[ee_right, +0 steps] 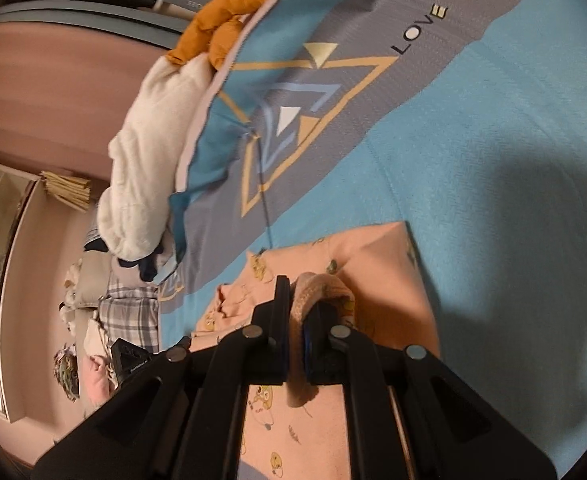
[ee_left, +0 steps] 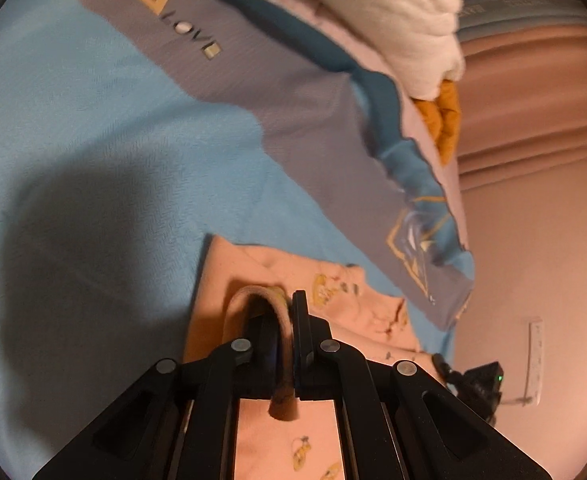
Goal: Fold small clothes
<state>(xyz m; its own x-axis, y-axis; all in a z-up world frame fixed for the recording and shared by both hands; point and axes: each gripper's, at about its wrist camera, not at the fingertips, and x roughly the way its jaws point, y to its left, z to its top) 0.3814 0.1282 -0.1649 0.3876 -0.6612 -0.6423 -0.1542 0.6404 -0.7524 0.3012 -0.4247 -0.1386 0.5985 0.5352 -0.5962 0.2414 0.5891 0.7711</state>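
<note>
A peach garment (ee_left: 333, 308) printed with small yellow cartoon figures lies on a light blue bed cover (ee_left: 93, 120). My left gripper (ee_left: 283, 308) is shut on the garment's ribbed band (ee_left: 253, 294), which curls up over the left finger. In the right wrist view the same peach garment (ee_right: 381, 264) lies partly folded on the bed cover (ee_right: 493, 120). My right gripper (ee_right: 299, 296) is shut on another stretch of ribbed band (ee_right: 321, 284), pinched between its black fingers. Both grippers point down at the bed.
A grey band with a triangle print and the word LOVE (ee_right: 293, 120) crosses the cover. A white blanket (ee_right: 145, 140) and an orange cloth (ee_right: 221, 20) lie at the bed's edge. Plaid clothes (ee_right: 125, 304) are heaped beside a shelf (ee_right: 13, 260). Pink curtains (ee_left: 533, 120) hang behind.
</note>
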